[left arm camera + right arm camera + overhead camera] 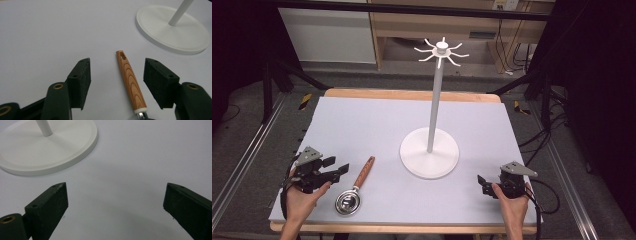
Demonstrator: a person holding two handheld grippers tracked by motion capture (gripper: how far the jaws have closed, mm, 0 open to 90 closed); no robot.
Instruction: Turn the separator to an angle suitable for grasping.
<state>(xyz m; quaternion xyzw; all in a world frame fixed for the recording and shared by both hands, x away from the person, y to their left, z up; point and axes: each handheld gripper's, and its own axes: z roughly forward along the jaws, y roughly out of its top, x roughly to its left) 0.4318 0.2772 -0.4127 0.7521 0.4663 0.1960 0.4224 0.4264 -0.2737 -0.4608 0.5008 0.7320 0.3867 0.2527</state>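
1. A tall white metal stand (430, 150) with a round flat base and a ring of small hooks at the top is on the pale grey desk (362, 125), a little right of the middle.
2. A small ladle with a shiny steel bowl and a brown wooden handle (356, 187) lies flat on the desk, to the left of the stand base and a little nearer to the person. Its bowl is the end farther from the base.
3. The left tongs (337, 167) are just beside the ladle, on the side away from the stand. They are released; in the left gripper view the wooden handle (130, 81) lies between the two jaws and touches neither.
4. The right tongs (482, 182) are to the right of the stand base, near the desk's front edge. They are released and grasp nothing.
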